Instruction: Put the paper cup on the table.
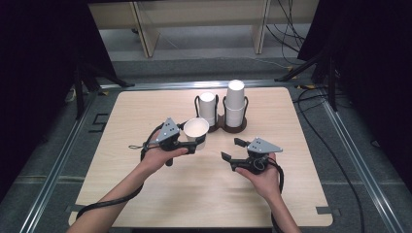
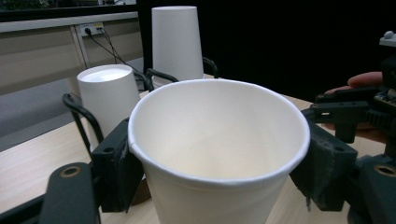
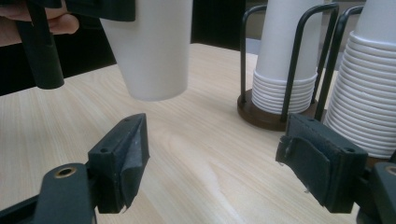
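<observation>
Both pads of the left gripper are pressing on opposite sides of a white paper cup, just below its rolled rim, and are holding it upright and mouth-up. In the left gripper view the cup is sitting squarely between the two black jaws, its inside empty. In the right gripper view the cup's base is hanging clear of the wooden table — no contact with the surface. The right gripper is standing with its jaws apart and nothing between them; the same view is showing bare tabletop in the gap. In the high view this gripper is lying to the right of the held cup and a little nearer the person, apart from it, with its jaws pointing toward the cup. Behind the cup, at the far middle of the table, a dark wire cup holder is carrying two stacks of inverted paper cups: a shorter left stack and a taller right stack. The held cup is sitting just in front of the left stack. Each forearm is entering from the near edge of the table, and a black cable is trailing back from each gripper.
</observation>
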Motion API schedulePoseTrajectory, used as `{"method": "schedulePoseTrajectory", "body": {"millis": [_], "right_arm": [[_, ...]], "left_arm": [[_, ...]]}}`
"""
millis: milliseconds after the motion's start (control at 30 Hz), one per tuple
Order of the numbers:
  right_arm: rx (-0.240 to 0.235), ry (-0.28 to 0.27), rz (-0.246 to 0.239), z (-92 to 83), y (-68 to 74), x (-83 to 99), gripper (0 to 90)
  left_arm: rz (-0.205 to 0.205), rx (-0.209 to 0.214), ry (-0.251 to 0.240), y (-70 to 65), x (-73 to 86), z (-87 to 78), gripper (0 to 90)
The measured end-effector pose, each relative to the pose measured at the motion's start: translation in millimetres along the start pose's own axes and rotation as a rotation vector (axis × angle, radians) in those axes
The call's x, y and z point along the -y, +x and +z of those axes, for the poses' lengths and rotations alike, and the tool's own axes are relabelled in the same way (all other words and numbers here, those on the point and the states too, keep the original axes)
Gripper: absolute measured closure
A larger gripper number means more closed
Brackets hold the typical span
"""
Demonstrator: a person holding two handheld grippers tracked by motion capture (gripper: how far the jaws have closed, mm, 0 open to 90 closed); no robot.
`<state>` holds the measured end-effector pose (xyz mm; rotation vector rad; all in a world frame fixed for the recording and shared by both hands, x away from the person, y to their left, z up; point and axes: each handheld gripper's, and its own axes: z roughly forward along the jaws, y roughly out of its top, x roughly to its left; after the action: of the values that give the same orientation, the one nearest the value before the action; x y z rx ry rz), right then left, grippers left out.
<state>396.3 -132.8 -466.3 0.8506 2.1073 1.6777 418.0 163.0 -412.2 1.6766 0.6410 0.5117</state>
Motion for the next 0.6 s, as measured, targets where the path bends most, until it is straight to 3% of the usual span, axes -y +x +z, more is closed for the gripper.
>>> {"method": "schedulePoseTrajectory", "body": {"millis": [167,233,300,333,433,467,533,567,600], "right_arm": [[0.03,-0.005,-0.018,-2.3,-2.4,1.5,22.8],[0.042,0.005,0.006,-3.1,-1.3,2.6,22.8],[0.053,0.002,-0.019,-3.2,-3.5,2.9,22.7],[0.05,0.0,0.008,-3.1,-2.0,3.5,22.7],[0.068,-0.015,-0.006,-3.4,-3.0,3.9,22.4],[0.061,-0.012,0.01,-3.6,-2.6,3.9,22.4],[0.063,-0.019,0.015,-4.1,-2.0,3.8,22.5],[0.067,-0.028,-0.021,-4.3,-4.8,3.2,22.5],[0.067,-0.025,-0.002,-5.3,-3.8,3.2,22.5]], "left_arm": [[-0.004,-0.039,-0.002,9.6,5.6,-8.3,24.9],[0.023,-0.067,-0.004,16.1,8.3,-11.0,24.9],[0.023,-0.094,-0.004,21.2,11.3,-13.1,24.7],[0.031,-0.103,-0.011,24.4,12.6,-13.3,24.6],[0.035,-0.138,-0.008,34.6,14.5,-15.0,24.6],[0.032,-0.147,-0.02,38.1,15.5,-14.3,24.6],[0.025,-0.178,-0.002,43.5,16.6,-15.5,24.6],[0.027,-0.191,-0.005,47.0,17.3,-15.1,24.6],[0.024,-0.201,0.003,49.4,17.7,-15.5,24.6]]}}
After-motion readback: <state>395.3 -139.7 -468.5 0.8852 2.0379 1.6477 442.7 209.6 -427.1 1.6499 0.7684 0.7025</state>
